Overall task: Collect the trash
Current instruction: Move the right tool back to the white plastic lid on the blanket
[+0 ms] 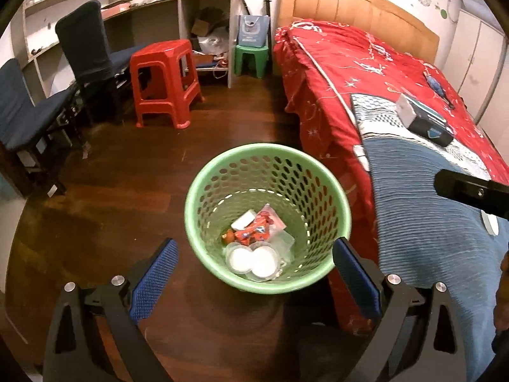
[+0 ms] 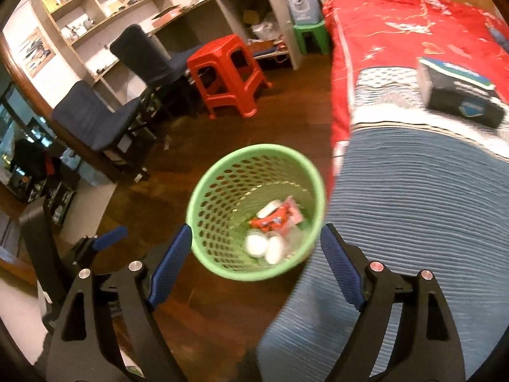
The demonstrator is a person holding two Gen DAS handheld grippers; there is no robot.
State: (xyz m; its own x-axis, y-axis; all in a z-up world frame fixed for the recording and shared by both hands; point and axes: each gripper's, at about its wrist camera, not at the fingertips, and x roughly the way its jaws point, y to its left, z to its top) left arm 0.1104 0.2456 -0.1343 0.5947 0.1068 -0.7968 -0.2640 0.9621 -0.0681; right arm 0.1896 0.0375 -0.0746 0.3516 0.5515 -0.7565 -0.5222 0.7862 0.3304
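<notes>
1. On the dark wooden floor [image 1: 133, 191], touching or just beside the bed's edge, stands an upright round green perforated plastic waste basket [image 1: 222, 172], mouth up
2. At the basket bottom: red-orange crinkled snack wrapper [image 1: 251, 234], print too blurred to read; clear twin-cup plastic pack with white lids [image 1: 253, 259], its long axis running roughly left-right in the left view; small white packet [image 1: 243, 219] behind the wrapper
3. Left gripper [image 1: 254, 267]: blue-padded jaws spread wide, nothing between the pads, basket's near rim framed between them from above
4. Right gripper [image 2: 254, 254]: jaws spread wide, empty, hanging above the basket's near rim
5. Dark rectangular box with a green stripe [image 2: 461, 92] lies on the red patterned bedspread [image 2: 397, 31]; its blue label is unreadable
6. Blue ribbed blanket [image 2: 413, 207] overhangs the bed edge right beside the basket
7. Open floor lies left of and behind the basket; red plastic stool [image 1: 165, 79], green plastic stool [image 1: 251, 59] and two dark cushioned chairs [image 1: 86, 51] stand well apart from it
</notes>
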